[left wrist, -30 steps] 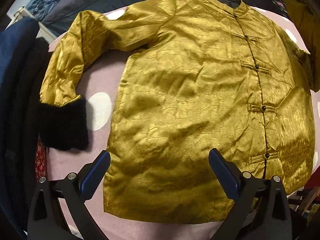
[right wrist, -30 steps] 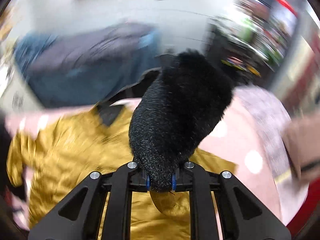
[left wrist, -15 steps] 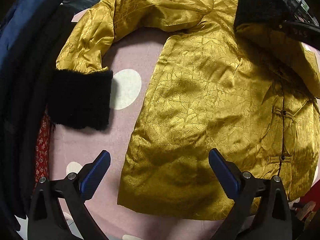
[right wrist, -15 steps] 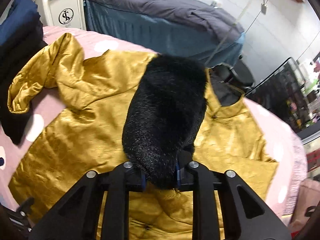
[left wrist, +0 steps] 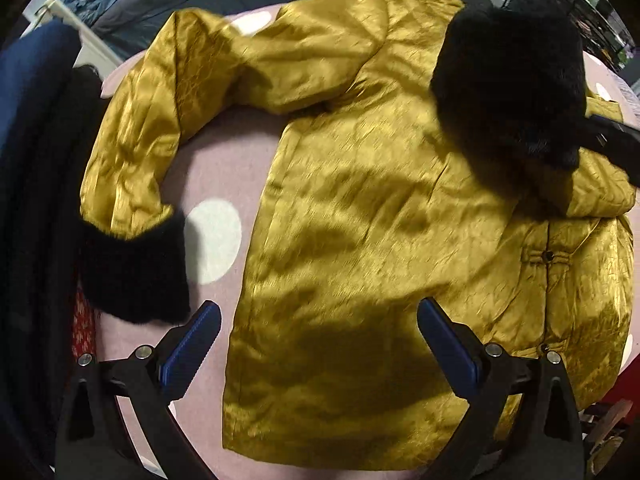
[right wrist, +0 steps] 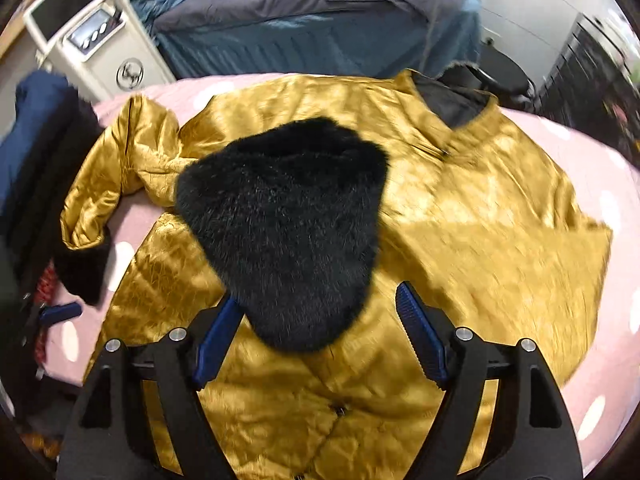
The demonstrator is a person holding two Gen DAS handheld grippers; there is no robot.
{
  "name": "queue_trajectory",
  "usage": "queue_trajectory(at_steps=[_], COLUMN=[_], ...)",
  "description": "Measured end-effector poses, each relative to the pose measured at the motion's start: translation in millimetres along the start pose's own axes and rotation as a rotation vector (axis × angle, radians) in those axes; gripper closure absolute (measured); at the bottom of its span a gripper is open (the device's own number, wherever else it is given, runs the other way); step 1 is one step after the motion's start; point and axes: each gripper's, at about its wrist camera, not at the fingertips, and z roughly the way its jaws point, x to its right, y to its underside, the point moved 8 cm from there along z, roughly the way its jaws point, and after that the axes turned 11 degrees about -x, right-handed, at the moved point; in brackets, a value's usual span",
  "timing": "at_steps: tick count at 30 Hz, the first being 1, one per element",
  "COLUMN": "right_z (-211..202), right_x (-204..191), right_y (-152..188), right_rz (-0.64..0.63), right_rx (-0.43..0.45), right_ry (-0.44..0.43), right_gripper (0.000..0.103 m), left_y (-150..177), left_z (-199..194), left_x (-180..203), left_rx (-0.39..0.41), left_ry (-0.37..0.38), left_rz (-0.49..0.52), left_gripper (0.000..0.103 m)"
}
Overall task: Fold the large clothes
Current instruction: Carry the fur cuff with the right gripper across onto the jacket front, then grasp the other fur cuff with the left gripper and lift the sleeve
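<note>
A gold satin jacket [left wrist: 360, 216] lies front up on a pink dotted cover [left wrist: 224, 168]; it also shows in the right wrist view [right wrist: 480, 232]. One sleeve lies folded across the chest, its black fur cuff [right wrist: 288, 232] resting there, also in the left wrist view [left wrist: 508, 92]. My right gripper [right wrist: 320, 336] is open, its jaws either side of the cuff's near end. The other sleeve bends at the left, its black fur cuff [left wrist: 132, 276] on the cover. My left gripper [left wrist: 320, 352] is open and empty above the hem.
Dark blue and black clothes [left wrist: 32, 160] are piled at the left edge. A blue-grey covered bed [right wrist: 320, 28] and a white machine [right wrist: 100, 40] stand behind. A dark rack [right wrist: 592, 80] is at the far right.
My right gripper has carried the sleeve over the chest and opened, letting go of the black cuff. My left gripper has drifted slightly over the hem.
</note>
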Motion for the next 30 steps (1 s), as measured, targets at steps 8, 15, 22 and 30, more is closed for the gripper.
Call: queue_trajectory(at_steps=[8,15,22,30], right_z=[-25,-22,-3,25], right_x=[122,185,201,238], right_y=[53,70,63,55], right_rz=[0.346,0.502,0.493,0.486], right_rx=[0.042,0.013,-0.016,-0.105], right_ry=[0.093,0.131,0.207,0.243], right_gripper=[0.026,0.026,0.026,0.086], left_y=[-42,-80,-90,-111], left_z=[-14,-34,1,-24], left_x=[27,54,80,130], left_rx=[0.045,0.12,0.015,0.18], left_ry=[0.026,0.024,0.014,-0.092], left_rz=[0.068,0.066,0.155,0.412], left_gripper=[0.006,0.006,0.032,0.092])
